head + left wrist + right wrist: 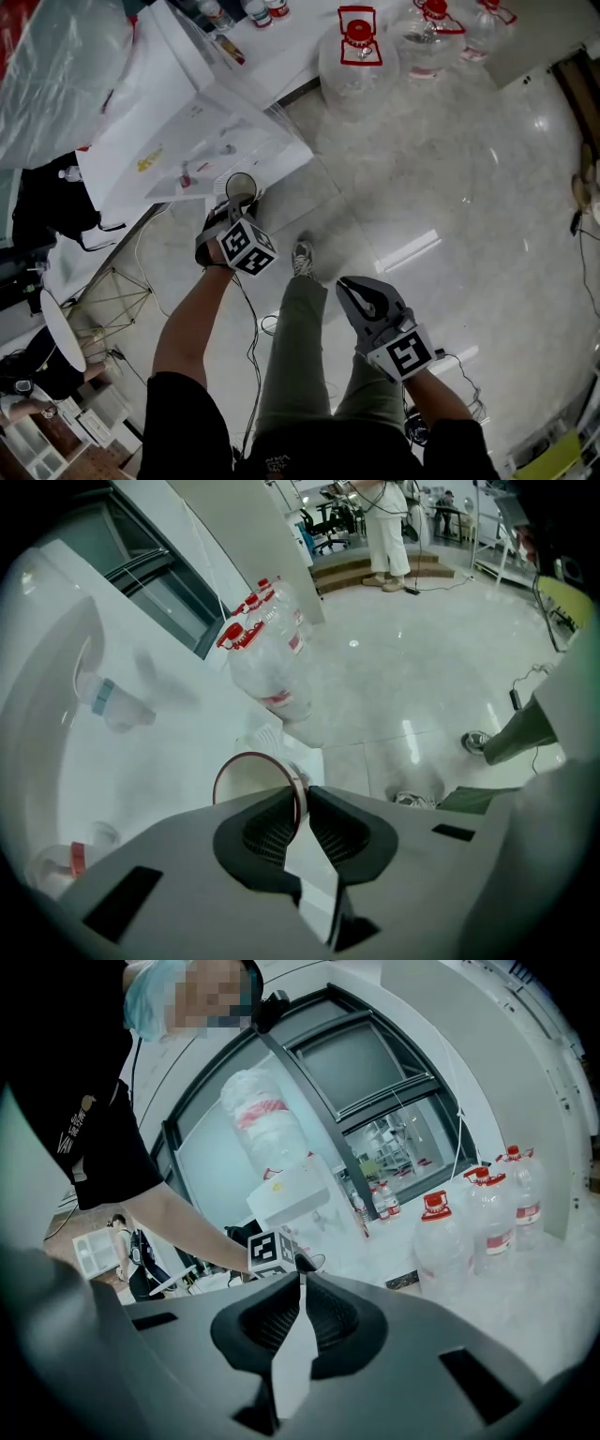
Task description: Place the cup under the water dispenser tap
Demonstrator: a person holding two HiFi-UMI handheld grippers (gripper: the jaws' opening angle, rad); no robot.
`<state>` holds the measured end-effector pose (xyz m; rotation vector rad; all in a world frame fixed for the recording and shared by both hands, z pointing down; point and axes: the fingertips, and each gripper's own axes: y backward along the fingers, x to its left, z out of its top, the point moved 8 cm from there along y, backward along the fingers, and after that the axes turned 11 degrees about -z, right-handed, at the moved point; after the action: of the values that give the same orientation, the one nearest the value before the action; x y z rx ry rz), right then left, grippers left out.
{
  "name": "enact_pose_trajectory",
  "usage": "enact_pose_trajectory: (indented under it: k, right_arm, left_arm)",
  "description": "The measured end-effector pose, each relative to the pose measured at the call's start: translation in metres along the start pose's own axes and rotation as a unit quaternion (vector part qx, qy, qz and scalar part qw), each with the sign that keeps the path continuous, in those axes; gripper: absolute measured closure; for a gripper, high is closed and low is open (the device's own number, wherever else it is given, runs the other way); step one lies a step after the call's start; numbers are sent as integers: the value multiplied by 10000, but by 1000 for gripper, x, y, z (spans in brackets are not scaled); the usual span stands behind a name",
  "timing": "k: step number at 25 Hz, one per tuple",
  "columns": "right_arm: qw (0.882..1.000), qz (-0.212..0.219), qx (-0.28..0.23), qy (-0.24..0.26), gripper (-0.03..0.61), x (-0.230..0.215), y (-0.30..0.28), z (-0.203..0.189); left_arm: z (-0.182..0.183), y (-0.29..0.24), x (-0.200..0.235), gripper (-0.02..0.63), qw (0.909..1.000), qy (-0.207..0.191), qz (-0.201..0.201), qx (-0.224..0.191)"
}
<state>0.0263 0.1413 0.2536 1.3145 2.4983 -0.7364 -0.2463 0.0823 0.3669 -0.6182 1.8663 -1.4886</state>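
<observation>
Left gripper view: thin round-rimmed cup [246, 782] between ribbed black pads [266, 832]

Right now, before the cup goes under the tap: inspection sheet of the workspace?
Surface: glossy pale tiled floor; no table in use.
Job's things: cup is close to the front of the white water dispenser; the blue-marked tap is off to one side, so the cup is not under it yet.
Clutter: red-capped water jugs on the floor by the dispenser.
Grippers: left gripper is shut on the cup's rim; right gripper is shut with nothing between its jaws.
Cables: dark cable on the floor by the person's legs.
Surroundings: a person in white stands far off.
</observation>
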Motion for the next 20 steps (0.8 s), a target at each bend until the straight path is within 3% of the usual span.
enact_pose_trajectory:
  k: [9, 20]
  right_arm:
    - [9994, -127, 168, -284, 532, 23, -46, -5]
    - [9988, -120, 362, -307, 532, 26, -76, -6]
  left_arm:
    - [-43, -19, 39, 552, 9987, -429, 31, 291]
    - [-59, -27, 58, 552, 9984, -478, -93, 295]
